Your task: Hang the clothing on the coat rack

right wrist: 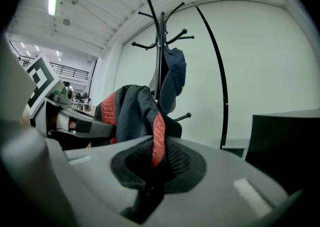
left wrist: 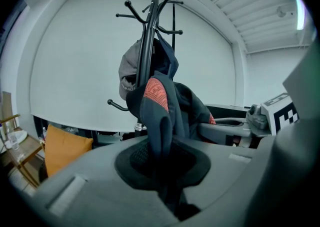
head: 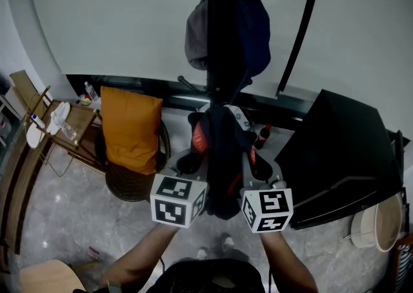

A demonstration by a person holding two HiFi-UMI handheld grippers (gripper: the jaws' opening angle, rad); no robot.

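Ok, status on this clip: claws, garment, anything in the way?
Left claw and right claw both shut on the dark garment. Garment held up before the coat rack, not on a hook. Grey cap and navy cap already hang there.

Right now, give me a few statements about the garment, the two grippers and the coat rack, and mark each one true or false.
1. The left gripper and the right gripper each have their fingers closed on the dark garment. True.
2. The coat rack has nothing on it. False: a cap hangs against its pole.
3. An orange cushion stands at the left of the head view. True.
4. The garment's trim is green. False: it is red-orange.
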